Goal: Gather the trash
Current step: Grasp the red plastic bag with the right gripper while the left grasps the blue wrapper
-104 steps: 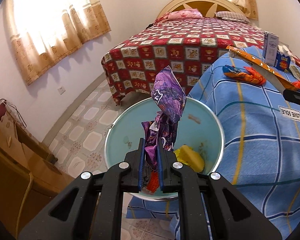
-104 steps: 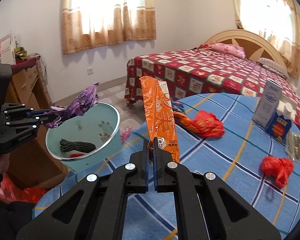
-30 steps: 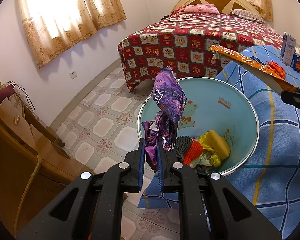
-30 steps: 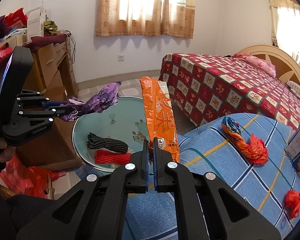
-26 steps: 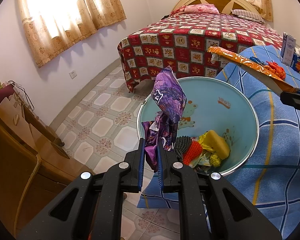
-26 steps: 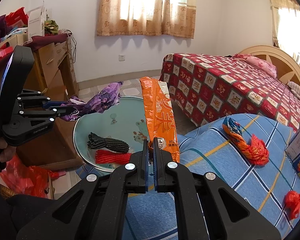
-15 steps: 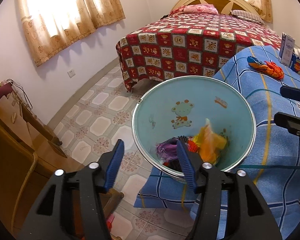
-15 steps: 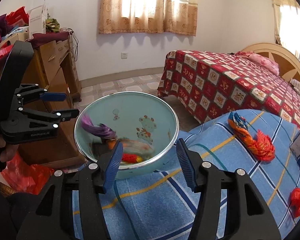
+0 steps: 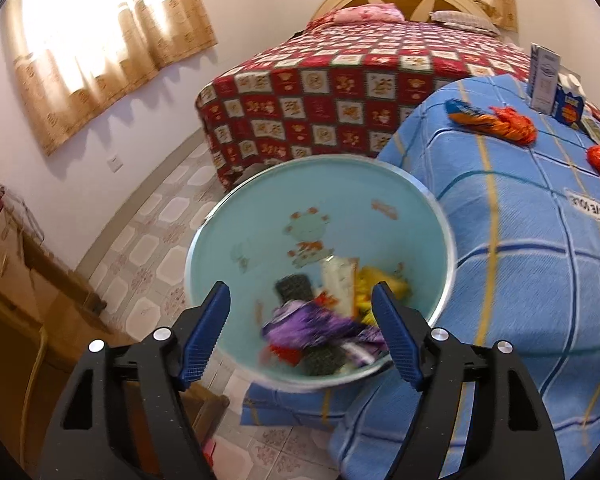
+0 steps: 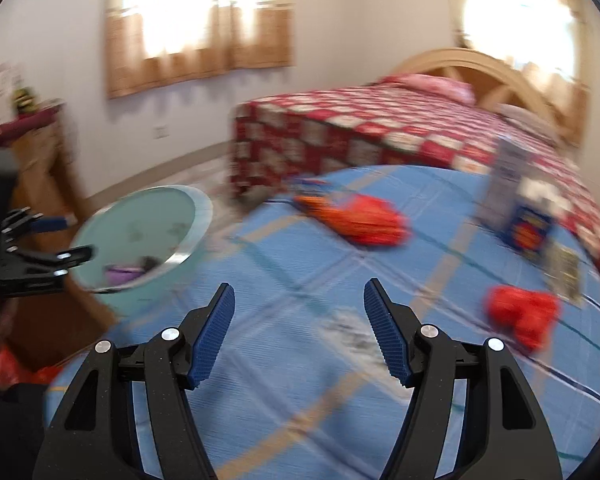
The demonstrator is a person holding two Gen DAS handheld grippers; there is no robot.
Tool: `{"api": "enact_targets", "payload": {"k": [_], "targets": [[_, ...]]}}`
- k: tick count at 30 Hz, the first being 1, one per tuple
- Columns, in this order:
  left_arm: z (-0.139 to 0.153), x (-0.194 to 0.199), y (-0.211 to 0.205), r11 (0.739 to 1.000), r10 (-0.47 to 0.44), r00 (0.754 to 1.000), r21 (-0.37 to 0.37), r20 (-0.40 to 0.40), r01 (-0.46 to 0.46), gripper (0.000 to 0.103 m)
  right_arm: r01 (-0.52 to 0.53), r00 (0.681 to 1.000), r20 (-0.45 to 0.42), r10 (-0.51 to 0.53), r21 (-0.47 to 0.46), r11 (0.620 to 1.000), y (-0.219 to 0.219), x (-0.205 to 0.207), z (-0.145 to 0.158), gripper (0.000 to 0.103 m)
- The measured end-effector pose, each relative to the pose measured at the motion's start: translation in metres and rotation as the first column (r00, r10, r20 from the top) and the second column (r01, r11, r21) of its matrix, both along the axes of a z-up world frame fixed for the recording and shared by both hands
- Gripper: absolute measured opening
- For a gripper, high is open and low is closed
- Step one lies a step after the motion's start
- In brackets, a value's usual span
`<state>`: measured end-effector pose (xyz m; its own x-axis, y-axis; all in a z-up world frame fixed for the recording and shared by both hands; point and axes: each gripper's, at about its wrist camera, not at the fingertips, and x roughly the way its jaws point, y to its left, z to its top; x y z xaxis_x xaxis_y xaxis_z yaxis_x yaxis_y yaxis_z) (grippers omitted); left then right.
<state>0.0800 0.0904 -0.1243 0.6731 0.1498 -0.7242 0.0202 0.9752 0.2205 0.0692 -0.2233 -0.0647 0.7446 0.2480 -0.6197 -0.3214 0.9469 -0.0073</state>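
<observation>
We are widening both the left tongs [image 9: 300,330] and right tongs [image 10: 299,330], nothing between either pair. The purple wrapper [image 9: 314,326] is lying in the bin [image 9: 260,216]; red trash [image 10: 520,316] is waiting on the counter [image 10: 300,380] (blurred view risks a missed grab).

Your left gripper [image 9: 301,300] no longer clamps the purple wrapper [image 9: 316,326]; its jaws are opening with nothing between them, and the wrapper now lies inside the teal bin [image 9: 260,216] on the other trash. Your right gripper [image 10: 299,300] has let go of the orange wrapper, of which only a pale strip [image 9: 338,282] is visible in the bin, and its jaws are likewise opening and empty. The right gripper has swung away from the bin and now points over the blue checked cloth [image 10: 300,380], toward the red crumpled wrapper [image 10: 520,316].
</observation>
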Motion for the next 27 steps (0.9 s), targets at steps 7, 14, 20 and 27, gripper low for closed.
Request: {"api": "enact_targets", "payload": {"k": [7,14,20,27], "targets": [[0.001,0.031,-0.033,0.999,-0.033,0.999,-0.018,0.008,0.033,0.077,0.325,0.946,0.008,-0.325,-0.055,0.944,-0.089,0.032,-0.006,0.071],[0.006,0.061,-0.058,0.998,-0.059,0.998,-0.009,0.025,0.059,0.077,0.344,0.924,-0.152,-0.350,-0.067,0.937,-0.124,0.072,-0.030,0.062],[0.019,0.087,-0.086,0.994,-0.108,0.993,-0.013,0.051,0.109,0.077,0.312,0.924,-0.239,-0.298,0.023,0.950,-0.153,0.077,-0.040,0.018],[0.031,0.137,-0.120,0.991,-0.133,0.988,-0.018,0.082,0.135,0.077,0.392,0.907,-0.196,-0.373,0.062,0.918,-0.187,0.043,-0.028,0.016]]}}
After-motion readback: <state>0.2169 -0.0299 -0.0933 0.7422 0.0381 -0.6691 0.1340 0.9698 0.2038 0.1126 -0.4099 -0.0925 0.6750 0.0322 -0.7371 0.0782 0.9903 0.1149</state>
